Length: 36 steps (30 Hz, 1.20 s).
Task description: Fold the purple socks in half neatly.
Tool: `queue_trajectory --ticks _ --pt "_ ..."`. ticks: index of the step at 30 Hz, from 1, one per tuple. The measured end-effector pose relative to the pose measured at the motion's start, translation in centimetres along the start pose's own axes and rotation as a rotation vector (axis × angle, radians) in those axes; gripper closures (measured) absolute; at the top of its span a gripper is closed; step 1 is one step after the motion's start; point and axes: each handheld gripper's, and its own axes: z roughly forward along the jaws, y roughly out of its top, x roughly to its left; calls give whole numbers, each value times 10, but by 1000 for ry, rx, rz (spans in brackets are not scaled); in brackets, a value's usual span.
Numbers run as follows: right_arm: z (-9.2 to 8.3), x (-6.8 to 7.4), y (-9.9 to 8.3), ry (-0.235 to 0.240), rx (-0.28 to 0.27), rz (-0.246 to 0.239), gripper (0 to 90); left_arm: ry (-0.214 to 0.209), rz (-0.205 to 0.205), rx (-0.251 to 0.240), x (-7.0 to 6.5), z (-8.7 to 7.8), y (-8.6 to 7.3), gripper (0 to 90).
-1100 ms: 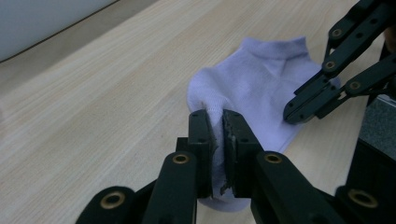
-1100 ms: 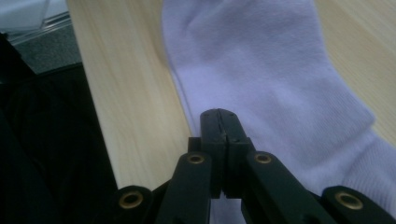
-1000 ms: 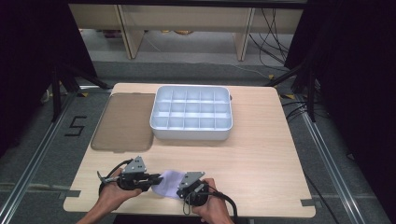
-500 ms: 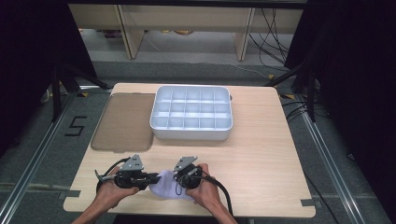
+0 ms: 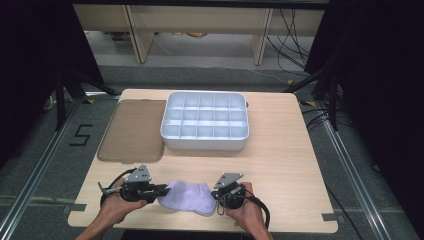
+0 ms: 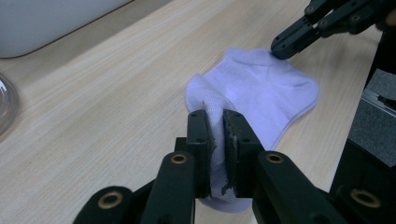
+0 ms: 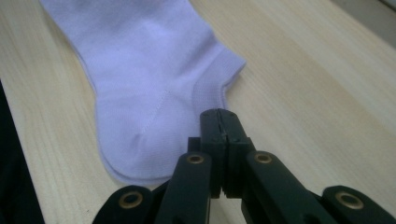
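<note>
So a pale lilac ankle sock (image 5: pixel 187 196) is laid flat on the wooden table (image 5: pixel 280 165), close to the near edge, between both hands. The left gripper (image 6: pixel 215 122) is clamped on a bunched-up bit of fabric at one end, the toe end by the look of it, with cloth squeezed between its pads. The right gripper (image 7: pixel 219 122) is fully closed with nothing pinched in it, tips just beside the cuff and heel edge. In the left gripper view it is seen with its tip at the sock's far edge.

Looks like a folding or smoothing step is underway: one end is pinned and the other isn't grabbed yet. For the next move, the right jaws would need to be opened and slid onto the cuff edge before anything can be lifted or folded over.

Further back, a white compartment tray (image 5: pixel 205 145) is parked mid-table, empty as far as can be told, with a smoky translucent lid (image 5: pixel 131 131) lying flat beside it. Both are well apart from the sock, so nothing is really blocking; only the near table edge is tight.
</note>
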Motion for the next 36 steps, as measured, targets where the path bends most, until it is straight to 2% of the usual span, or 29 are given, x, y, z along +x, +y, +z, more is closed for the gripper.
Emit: queue_trajectory --ticks 1,3,4,7,9,14,15,16,19,21,24,27,29,31,32,34,35,36 --pt "1 1 0 4 -5 24 900 6 -9 -3 -2 1 1 809" --pt "0 0 3 -3 11 3 900 6 -12 -14 -6 3 5 804" --pt "2 1 3 -1 12 -10 900 2 5 -9 -7 4 8 801" --pt "4 2 4 3 3 -5 900 -5 -18 -18 -13 10 15 797" --pt "2 1 4 11 10 -9 900 -25 -12 -15 -15 16 19 799" --pt "4 -1 3 24 -11 -4 900 -34 -17 -6 -22 30 27 804" --pt "4 -2 3 29 -13 -3 900 -40 10 9 -22 32 29 805" --pt "4 -2 3 29 -13 -3 900 -42 -7 4 -24 35 30 805" --pt "3 -3 3 33 -6 -9 900 -53 -12 4 -26 44 37 808" --pt "3 -3 3 34 -6 -9 900 -60 -4 5 -26 46 38 808" --pt "3 -4 2 37 -8 -6 900 -66 -18 3 -29 54 41 807" --pt "3 -4 2 37 -8 -7 899 -63 -7 30 -31 62 41 802" --pt "3 -2 2 29 -12 24 892 -68 -11 29 -31 67 40 798" --pt "2 -2 2 34 -4 13 874 -64 -18 41 -30 71 39 786" --pt "2 -2 2 34 -4 13 874 -68 -6 44 -29 73 39 786" --pt "4 -2 2 34 -19 21 861 -73 -37 43 -29 77 39 767" --pt "4 -3 2 43 -21 26 856 -87 -32 45 -28 78 40 750" --pt "4 -3 2 38 -27 15 849 -92 -45 34 -30 79 40 730"
